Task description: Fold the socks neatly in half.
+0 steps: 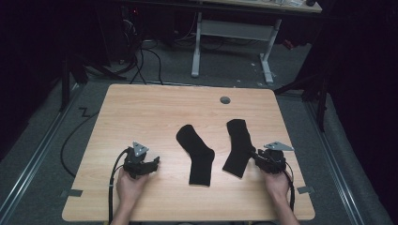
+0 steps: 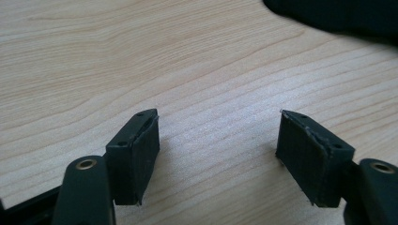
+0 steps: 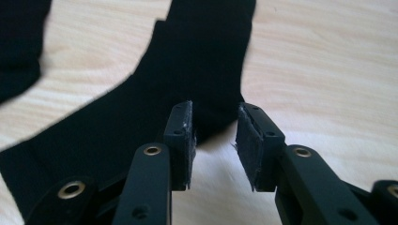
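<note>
While both socks lie flat on the desk [image 1: 141, 108], the right sock [image 1: 239, 147] stretches from mid-desk toward the right part of the near edge, and its near end is partly hidden behind the right claw [image 1: 257, 154]. In the right gripper view that claw [image 3: 213, 140] stands released, jaws a narrow gap apart with the sock's heel edge just ahead of them; whether a pad touches the cloth is hard to tell. The left sock [image 1: 197, 154] lies near the desk's middle, bent at the heel, apart from the other one. The left claw [image 1: 152, 164] sits toward the near left corner, released and wide open over bare wood in its own view [image 2: 216, 154], where a dark sock edge [image 2: 338, 16] is cut off at the top right.
</note>
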